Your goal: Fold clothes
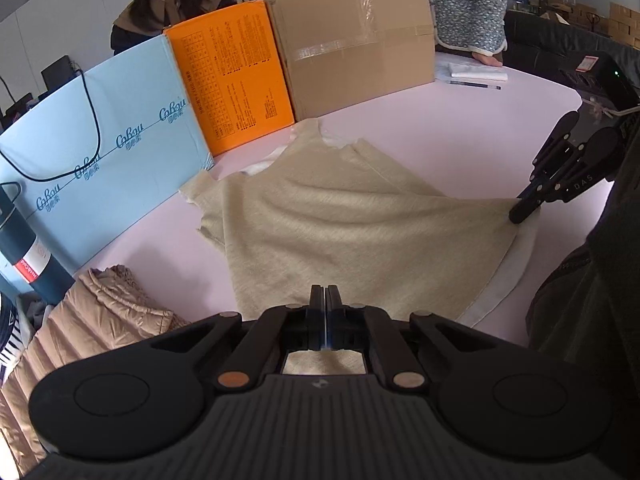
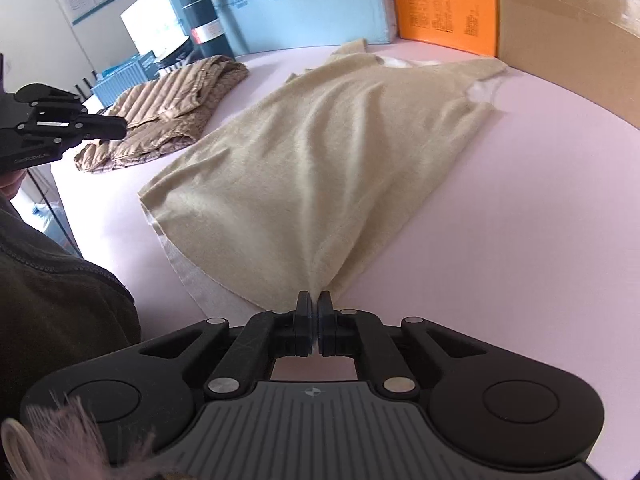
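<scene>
A beige sleeveless knit top with a white lining lies spread on the pink table, neck end toward the boxes. My left gripper is shut over the near hem, with fabric showing behind its fingers. My right gripper is shut on the other hem corner of the top, pulling the cloth into a taut point. The right gripper also shows in the left wrist view at the top's right corner. The left gripper shows in the right wrist view at far left.
A tan quilted jacket lies at the table's left. A light blue box, an orange box and a cardboard box stand along the back. A dark bottle stands left. Papers and a pen lie far right. Two people stand behind.
</scene>
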Action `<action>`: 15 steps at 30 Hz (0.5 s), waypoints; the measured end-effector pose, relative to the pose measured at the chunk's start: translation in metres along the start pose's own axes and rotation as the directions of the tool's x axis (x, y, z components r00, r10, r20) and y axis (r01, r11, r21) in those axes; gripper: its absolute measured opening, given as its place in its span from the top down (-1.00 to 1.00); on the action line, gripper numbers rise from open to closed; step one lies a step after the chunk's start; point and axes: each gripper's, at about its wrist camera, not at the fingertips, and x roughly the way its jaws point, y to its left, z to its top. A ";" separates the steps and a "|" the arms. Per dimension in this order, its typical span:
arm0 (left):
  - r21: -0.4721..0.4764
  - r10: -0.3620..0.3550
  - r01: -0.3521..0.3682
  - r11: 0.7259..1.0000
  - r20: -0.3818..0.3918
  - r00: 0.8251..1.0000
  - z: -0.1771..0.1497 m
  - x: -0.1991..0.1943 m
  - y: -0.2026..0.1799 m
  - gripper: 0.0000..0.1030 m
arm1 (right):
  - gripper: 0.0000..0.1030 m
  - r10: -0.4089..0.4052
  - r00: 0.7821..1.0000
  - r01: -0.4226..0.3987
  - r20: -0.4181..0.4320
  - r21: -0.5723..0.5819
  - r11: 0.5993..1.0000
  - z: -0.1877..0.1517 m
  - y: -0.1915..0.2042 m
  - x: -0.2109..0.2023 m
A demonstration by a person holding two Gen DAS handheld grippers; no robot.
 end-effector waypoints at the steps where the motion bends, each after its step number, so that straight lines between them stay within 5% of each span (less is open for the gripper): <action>1: 0.010 -0.025 0.025 1.000 -0.010 1.000 -0.002 0.003 -0.004 0.99 | 0.94 -0.025 0.999 0.026 -0.031 0.019 0.999 -0.008 -0.008 -0.002; 5: 0.000 -0.064 0.064 0.998 -0.097 0.993 -0.020 0.020 -0.011 0.92 | 0.95 -0.010 1.000 0.010 -0.002 0.069 0.998 0.002 -0.019 0.007; 7: -0.067 -0.028 0.020 0.998 -0.119 0.992 -0.030 0.028 -0.005 0.79 | 0.92 0.007 1.000 -0.009 0.026 0.091 0.996 0.011 -0.022 0.013; 9: -0.199 0.049 -0.075 0.977 -0.132 0.990 -0.038 0.035 0.009 -0.21 | 0.83 0.023 0.998 -0.029 0.054 0.113 0.993 0.020 -0.025 0.019; 10: -0.267 0.089 -0.124 0.956 -0.142 0.986 -0.043 0.038 0.017 -0.39 | 0.60 0.031 0.997 -0.039 0.069 0.124 0.992 0.025 -0.027 0.022; 12: -0.351 0.089 -0.140 0.926 -0.157 0.984 -0.046 0.046 0.025 -0.46 | 0.32 0.045 0.994 -0.059 0.098 0.145 0.988 0.033 -0.030 0.028; 15: -0.378 0.080 -0.143 0.915 -0.178 0.981 -0.046 0.058 0.024 -0.45 | 0.31 0.066 0.988 -0.091 0.141 0.175 0.980 0.047 -0.035 0.037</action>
